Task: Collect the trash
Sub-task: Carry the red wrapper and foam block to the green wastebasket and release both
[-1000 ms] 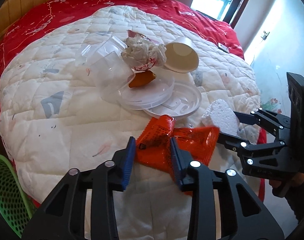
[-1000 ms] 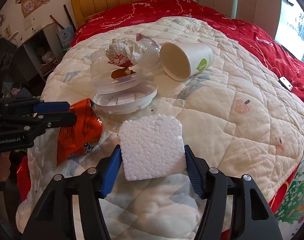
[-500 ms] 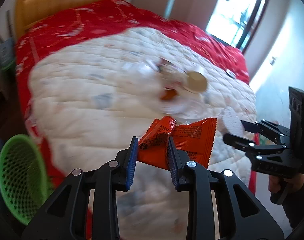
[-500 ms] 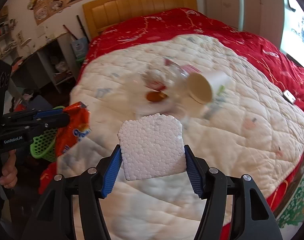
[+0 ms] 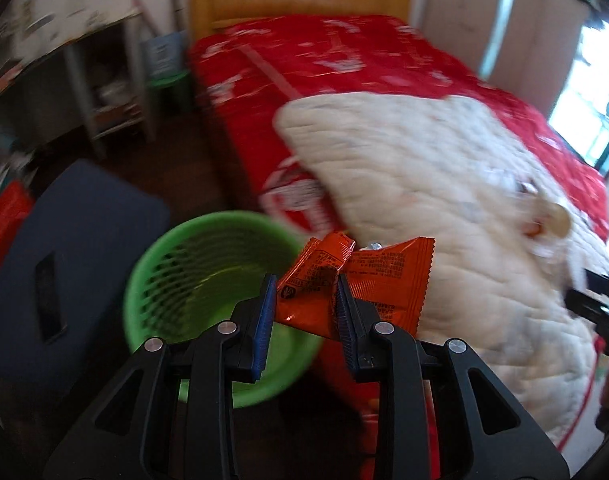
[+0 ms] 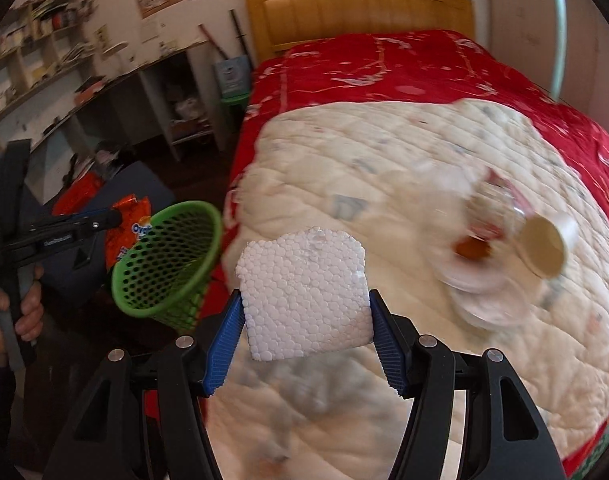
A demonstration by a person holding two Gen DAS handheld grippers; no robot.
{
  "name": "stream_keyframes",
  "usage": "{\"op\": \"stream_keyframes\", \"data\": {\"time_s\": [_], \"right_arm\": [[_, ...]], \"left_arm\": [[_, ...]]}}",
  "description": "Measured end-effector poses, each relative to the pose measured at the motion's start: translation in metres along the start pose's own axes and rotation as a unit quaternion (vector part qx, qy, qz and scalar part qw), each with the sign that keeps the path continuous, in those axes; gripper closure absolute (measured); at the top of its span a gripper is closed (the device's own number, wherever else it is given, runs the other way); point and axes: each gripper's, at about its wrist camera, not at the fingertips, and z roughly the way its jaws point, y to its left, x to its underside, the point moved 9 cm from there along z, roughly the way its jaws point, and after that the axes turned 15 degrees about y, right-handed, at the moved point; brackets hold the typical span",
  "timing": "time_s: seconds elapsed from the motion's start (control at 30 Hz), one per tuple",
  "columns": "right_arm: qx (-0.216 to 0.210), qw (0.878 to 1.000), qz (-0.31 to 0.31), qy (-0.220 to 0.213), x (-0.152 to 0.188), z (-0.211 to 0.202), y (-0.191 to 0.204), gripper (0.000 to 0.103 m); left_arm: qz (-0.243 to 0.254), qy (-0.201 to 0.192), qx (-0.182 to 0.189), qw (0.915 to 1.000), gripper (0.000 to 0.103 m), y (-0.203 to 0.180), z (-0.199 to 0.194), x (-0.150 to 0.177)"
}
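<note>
A crumpled orange snack wrapper (image 5: pixel 356 280) hangs beside the green mesh basket (image 5: pixel 208 304); a white foam block (image 6: pixel 306 294) stands upright.

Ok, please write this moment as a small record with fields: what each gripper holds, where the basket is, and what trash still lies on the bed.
left gripper: shut on the orange snack wrapper, near the basket's rim
right gripper: shut on the white foam piece, above the quilt's edge
green basket: on the floor beside the bed; no trash seen inside
white quilt: covers the red bedspread
trash left on bed: paper cup and clear plastic lids, blurred
</note>
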Motion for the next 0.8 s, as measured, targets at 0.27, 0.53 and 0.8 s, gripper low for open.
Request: {"op": "stream_keyframes", "data": {"time_s": [0.27,0.53,0.8], "right_arm": [[-0.019,0.999,-0.041,0.021,-0.026,0.032,0.061,0.044],[-0.041,0.996,-0.070,0.043,-0.044,0.063,0.107,0.044],[-0.071,0.991,-0.085,0.076,-0.064,0.109,0.155,0.044]], "left_arm": [[-0.070,0.035,-0.033,0.9963,0.062,0.072,0.034,0.007],[-0.114,0.037,-0.027,0.9924,0.049,0.110,0.038,0.017],[-0.137,0.017,-0.035,0.9898,0.038,0.138,0.019,0.028]]}}
